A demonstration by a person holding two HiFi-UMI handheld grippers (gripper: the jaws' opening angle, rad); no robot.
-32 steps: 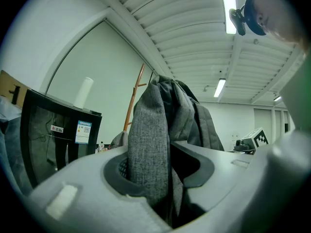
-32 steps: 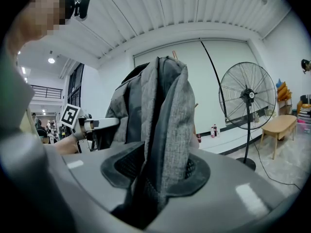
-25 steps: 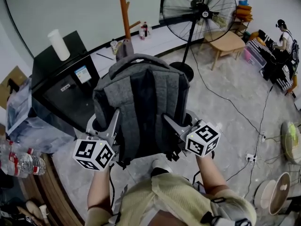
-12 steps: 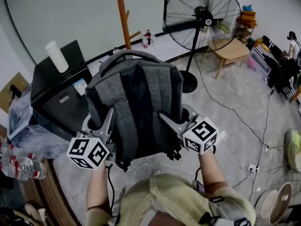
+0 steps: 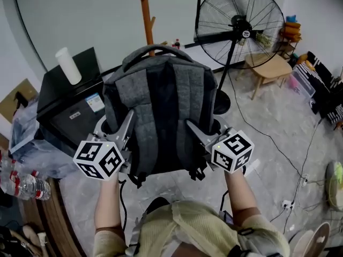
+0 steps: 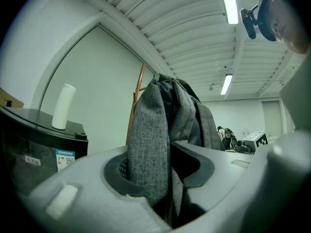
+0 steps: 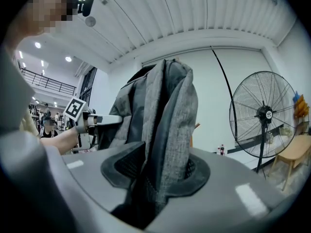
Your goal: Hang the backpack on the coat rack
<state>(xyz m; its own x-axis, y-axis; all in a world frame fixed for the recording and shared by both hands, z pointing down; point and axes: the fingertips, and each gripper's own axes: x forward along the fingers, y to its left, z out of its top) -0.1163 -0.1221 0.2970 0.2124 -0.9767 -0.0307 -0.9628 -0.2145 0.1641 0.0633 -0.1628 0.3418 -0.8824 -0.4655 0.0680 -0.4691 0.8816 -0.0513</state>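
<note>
A grey backpack [image 5: 158,111] hangs in the air in front of me, its straps facing me and its top handle up. My left gripper [image 5: 113,135] is shut on its left side fabric [image 6: 150,144]. At the other side my right gripper [image 5: 206,137] is shut on the backpack's right edge [image 7: 170,130]. The wooden coat rack [image 5: 147,19] stands just behind the bag's top, against the far wall; its pole shows beside the backpack in the left gripper view [image 6: 137,97]. The rack's lower part is hidden by the bag.
A black cabinet [image 5: 64,108] with a white roll [image 5: 69,65] on top stands at the left, close to the bag. A large floor fan [image 5: 239,27] stands at the right of the rack, a low wooden table [image 5: 275,71] beyond it. Cables trail over the floor.
Both grippers carried the backpack forward and up toward the coat rack. The bag's top now overlaps the rack's pole, and the cabinet lies closer at the left.
</note>
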